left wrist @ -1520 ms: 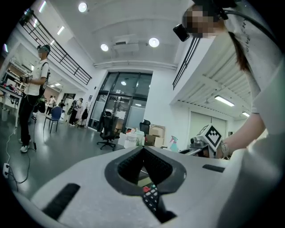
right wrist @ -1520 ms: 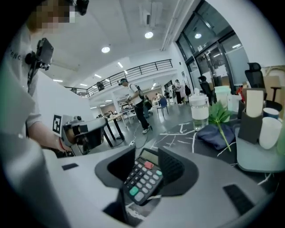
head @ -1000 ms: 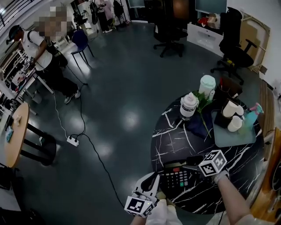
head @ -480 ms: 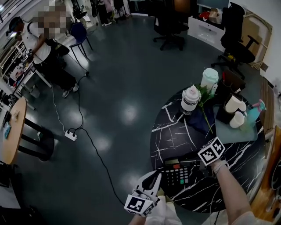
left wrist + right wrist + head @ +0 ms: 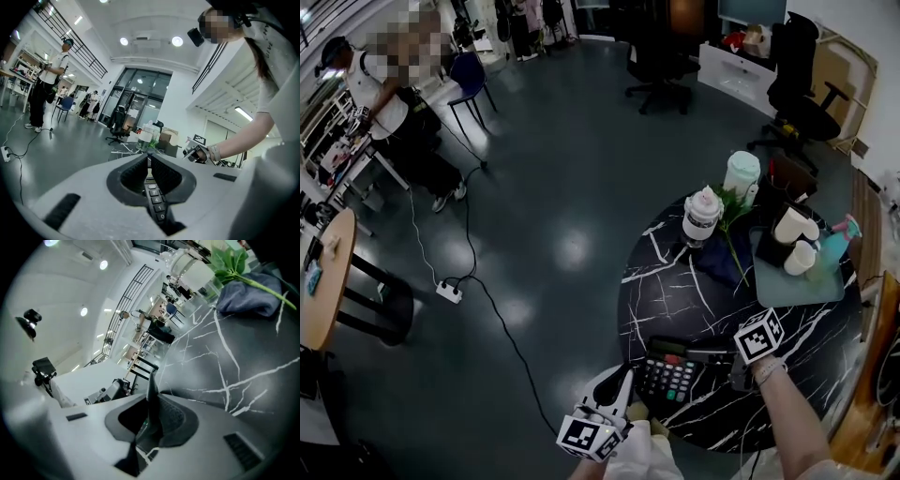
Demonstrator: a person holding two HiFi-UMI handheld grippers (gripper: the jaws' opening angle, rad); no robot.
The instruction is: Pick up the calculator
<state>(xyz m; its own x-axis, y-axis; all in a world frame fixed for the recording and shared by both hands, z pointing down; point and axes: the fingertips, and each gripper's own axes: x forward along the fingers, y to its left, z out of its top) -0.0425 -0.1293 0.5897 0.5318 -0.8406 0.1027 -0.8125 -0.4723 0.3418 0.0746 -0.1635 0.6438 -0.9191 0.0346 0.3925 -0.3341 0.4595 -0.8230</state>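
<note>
The calculator (image 5: pixel 670 377) lies at lower centre, at the bench (image 5: pixel 675 291) edge; left gripper (image 5: pixel 627 378) fingers clench its left side (keys showing between them); right gripper (image 5: pixel 719 356) fingers are closing on its right side.

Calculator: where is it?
Head view, bottom centre: the calculator is at the near edge of the marble table, between the left gripper, clamped on its left edge, and the right gripper, whose jaws are closing on its right edge.

The right gripper (image 5: pixel 151 401) has its jaws closing onto the calculator's (image 5: pixel 151 387) thin edge. Beyond lie the veined black tabletop (image 5: pixel 243 357) and a blue cloth (image 5: pixel 248 298).
</note>
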